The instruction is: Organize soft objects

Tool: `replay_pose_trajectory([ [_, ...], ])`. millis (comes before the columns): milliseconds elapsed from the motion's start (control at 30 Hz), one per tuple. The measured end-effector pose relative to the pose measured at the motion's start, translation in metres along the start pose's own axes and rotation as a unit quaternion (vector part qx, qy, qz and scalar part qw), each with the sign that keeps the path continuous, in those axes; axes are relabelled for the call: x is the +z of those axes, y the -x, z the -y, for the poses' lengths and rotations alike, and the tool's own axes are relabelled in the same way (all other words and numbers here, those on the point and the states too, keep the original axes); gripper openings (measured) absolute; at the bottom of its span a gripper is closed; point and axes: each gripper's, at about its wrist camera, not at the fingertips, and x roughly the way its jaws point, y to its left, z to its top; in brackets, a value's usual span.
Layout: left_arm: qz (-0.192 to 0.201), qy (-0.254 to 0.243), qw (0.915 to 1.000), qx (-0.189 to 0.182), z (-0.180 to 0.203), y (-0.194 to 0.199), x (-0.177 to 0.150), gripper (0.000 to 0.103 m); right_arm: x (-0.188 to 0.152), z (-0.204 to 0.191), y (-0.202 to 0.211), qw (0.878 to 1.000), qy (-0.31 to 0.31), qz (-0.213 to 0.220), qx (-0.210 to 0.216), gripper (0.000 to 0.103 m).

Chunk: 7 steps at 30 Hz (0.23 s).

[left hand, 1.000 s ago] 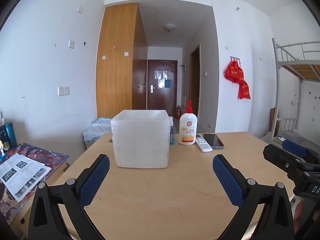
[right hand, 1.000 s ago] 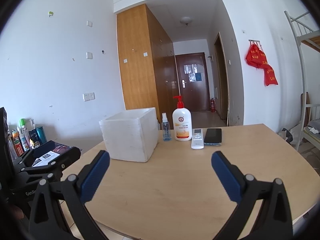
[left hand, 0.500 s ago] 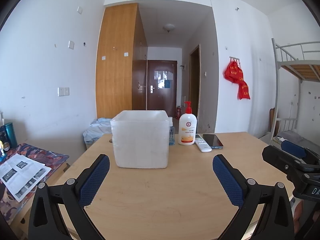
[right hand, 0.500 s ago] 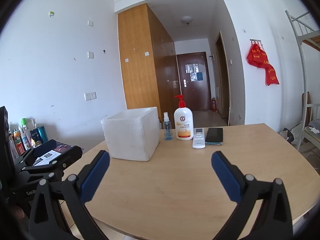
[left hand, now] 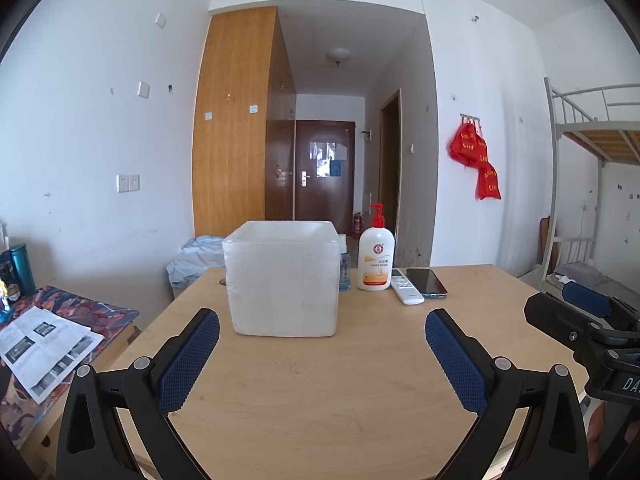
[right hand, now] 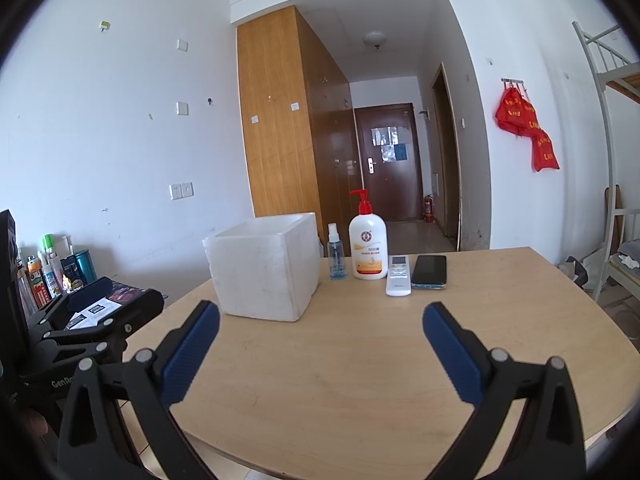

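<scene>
Here, two hand-held tongs hover over a pale round-edged wooden table, each released, its blue-padded jaws spread wide and grasping nothing: the left gripper faces a white, open-topped foam box squarely, while the right gripper looks on from beside it, with the box ahead to its left. Behind the box stand a small clear spray bottle and a white lotion bottle with a red pump; a white remote control and a dark smartphone lie just beside them. No soft object shows on the tabletop, and the box's inside is hidden from both cameras, so whether such items already sit in it cannot be told; the scene fits either soft things gathered inside the box or things yet to be brought into view. Any pick would likely call for a gentle, centred squeeze and a clear lift over the box rim.
</scene>
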Motion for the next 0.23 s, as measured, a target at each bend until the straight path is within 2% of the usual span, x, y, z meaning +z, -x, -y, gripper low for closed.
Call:
replay_pose_trajectory([
  [233, 0.004, 0.01, 0.9999, -0.002, -0.0039, 0.0036, 0.0013, 0.103, 0.0013, 0.0014, -0.0009, 1.0, -0.001, -0.003, 0.003, 0.103],
])
